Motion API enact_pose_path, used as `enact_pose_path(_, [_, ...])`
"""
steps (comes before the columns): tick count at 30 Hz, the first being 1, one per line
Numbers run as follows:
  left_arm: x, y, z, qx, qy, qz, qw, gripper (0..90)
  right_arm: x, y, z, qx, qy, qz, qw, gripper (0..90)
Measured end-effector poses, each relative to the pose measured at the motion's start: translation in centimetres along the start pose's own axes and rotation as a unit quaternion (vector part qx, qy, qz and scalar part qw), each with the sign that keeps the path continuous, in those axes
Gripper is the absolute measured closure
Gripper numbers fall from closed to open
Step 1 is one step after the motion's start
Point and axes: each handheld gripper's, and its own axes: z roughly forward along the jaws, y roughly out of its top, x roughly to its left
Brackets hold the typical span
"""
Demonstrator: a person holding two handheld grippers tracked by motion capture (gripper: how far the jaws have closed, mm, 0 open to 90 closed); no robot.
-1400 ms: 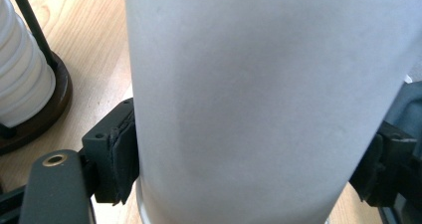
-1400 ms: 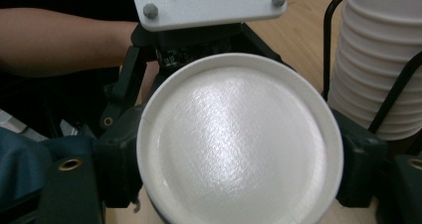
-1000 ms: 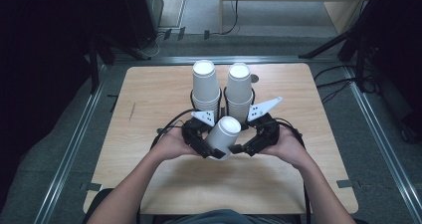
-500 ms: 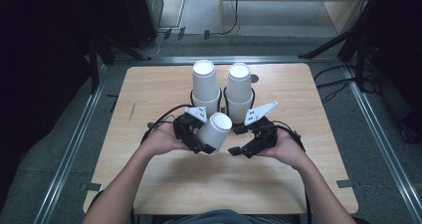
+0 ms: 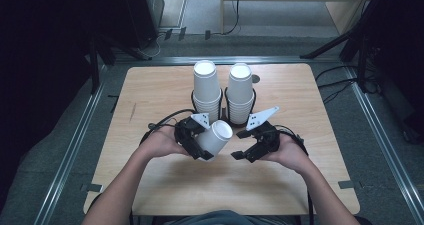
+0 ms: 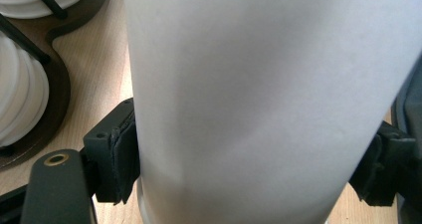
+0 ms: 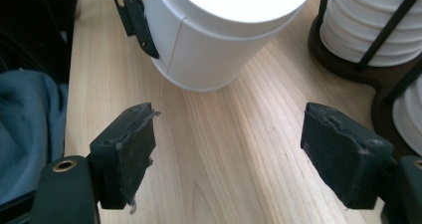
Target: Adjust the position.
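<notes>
A single white paper cup [image 5: 216, 137] [image 6: 259, 99] lies tilted over the table, its closed bottom pointing up and to the right. My left gripper [image 5: 200, 147] [image 6: 249, 169] is shut on its wall, one pad on each side. My right gripper [image 5: 242, 152] [image 7: 231, 154] hovers just right of the cup [image 7: 214, 40] and is open. Its jaws have just been closing a little, with only bare wood between them. Behind stand two upside-down stacks of white cups, the left stack [image 5: 206, 87] and the right stack [image 5: 239, 92], each in a black wire holder.
The wooden table [image 5: 150, 95] has bare room at the left, right and front. Both holders sit on a dark base [image 7: 348, 64] close ahead of the grippers. Cables trail from both grippers. A dark floor and metal rails surround the table.
The right gripper has come off the cup and drawn back to the right. The left gripper has carried the cup slightly left.
</notes>
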Motion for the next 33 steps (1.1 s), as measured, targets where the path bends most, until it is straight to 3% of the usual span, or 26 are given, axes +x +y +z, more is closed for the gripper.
enact_pose_path(9, [0.0,0.7,1.1,0.037,-0.004,0.012,0.9992,16.5,-0.5,-0.5,0.0,-0.004,0.0,0.006,1.0,22.0])
enact_pose_path(18, [-0.3,1.2,2.4,0.062,-0.016,0.033,0.9974,16.0,-0.5,0.4,0.7,-0.016,0.014,-0.008,0.9997,21.5])
enact_pose_path(26, [-1.1,1.7,3.5,0.079,-0.028,0.056,0.9949,15.9,0.2,1.6,2.1,0.007,0.039,-0.028,0.9988,20.2])
enact_pose_path(31, [-1.5,1.7,3.9,0.087,-0.023,0.076,0.993,15.5,0.4,1.8,2.8,0.022,0.04,-0.04,0.9981,18.8])
enact_pose_path(33, [-1.5,1.7,3.9,0.087,-0.023,0.077,0.993,15.5,0.5,1.8,2.8,0.025,0.043,-0.034,0.9981,19.4])
